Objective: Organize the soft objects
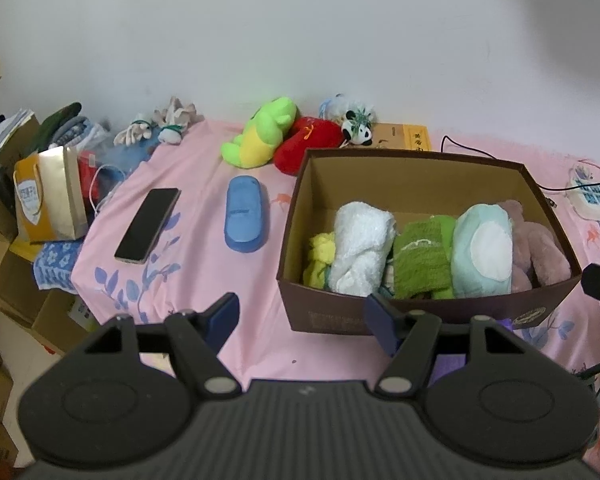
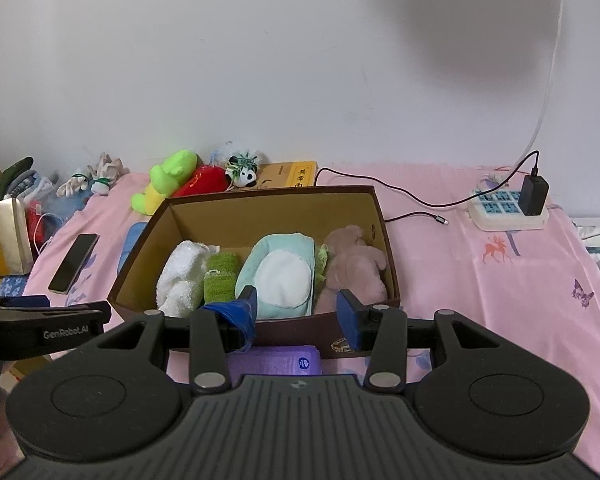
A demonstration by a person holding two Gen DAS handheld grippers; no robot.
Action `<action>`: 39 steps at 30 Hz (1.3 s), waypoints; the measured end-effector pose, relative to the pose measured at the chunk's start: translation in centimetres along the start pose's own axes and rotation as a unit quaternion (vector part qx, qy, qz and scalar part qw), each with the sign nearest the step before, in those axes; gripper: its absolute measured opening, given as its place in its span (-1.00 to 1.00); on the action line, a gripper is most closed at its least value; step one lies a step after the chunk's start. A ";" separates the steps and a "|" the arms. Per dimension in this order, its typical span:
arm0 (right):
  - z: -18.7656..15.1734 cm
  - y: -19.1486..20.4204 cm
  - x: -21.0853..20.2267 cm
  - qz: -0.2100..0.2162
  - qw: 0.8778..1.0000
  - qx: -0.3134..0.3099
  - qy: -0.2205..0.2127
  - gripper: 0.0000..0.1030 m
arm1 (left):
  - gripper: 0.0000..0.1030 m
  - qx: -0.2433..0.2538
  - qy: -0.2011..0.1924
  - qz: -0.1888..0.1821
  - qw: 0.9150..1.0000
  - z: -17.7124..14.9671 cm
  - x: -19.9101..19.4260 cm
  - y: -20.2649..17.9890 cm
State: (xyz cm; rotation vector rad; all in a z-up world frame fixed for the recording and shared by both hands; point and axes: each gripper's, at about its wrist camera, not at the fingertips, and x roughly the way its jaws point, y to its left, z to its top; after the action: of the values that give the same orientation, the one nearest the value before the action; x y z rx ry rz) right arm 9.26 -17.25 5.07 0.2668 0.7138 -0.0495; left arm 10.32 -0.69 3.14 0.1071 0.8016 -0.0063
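A brown cardboard box [image 1: 412, 160] [image 2: 260, 212] on the pink sheet holds a white towel [image 1: 360, 252] [image 2: 180, 276], a green knit piece [image 1: 420, 256], a mint plush [image 1: 484, 256] [image 2: 280, 272] and a pink plush [image 1: 540, 252] [image 2: 352, 264]. Behind the box lie a green-and-yellow plush [image 1: 260, 136] [image 2: 164, 184], a red plush [image 1: 308, 144] and a small panda [image 1: 358, 128]. My left gripper [image 1: 302, 320] stands open before the box's left front corner, holding nothing. My right gripper [image 2: 298, 308] is open at the front wall, nothing between its fingers.
A phone [image 1: 148, 224] and a blue soft case [image 1: 244, 220] lie left of the box. A purple packet [image 2: 276, 360] sits under the right gripper. A power strip [image 2: 508, 212] with charger and cable lies at the right. Bags and cartons crowd the bed's left edge [image 1: 48, 200].
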 end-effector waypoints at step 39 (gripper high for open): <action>0.2 0.7 3.0 -0.009 1.000 -0.013 0.015 -0.43 | 0.32 0.006 0.006 -0.033 0.999 0.7 2.1 -0.5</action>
State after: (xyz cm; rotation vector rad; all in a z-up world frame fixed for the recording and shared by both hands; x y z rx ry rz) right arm 11.70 -16.51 3.43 0.2368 0.7471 -0.0536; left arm 12.26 -1.21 2.03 0.0917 0.8169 -0.0729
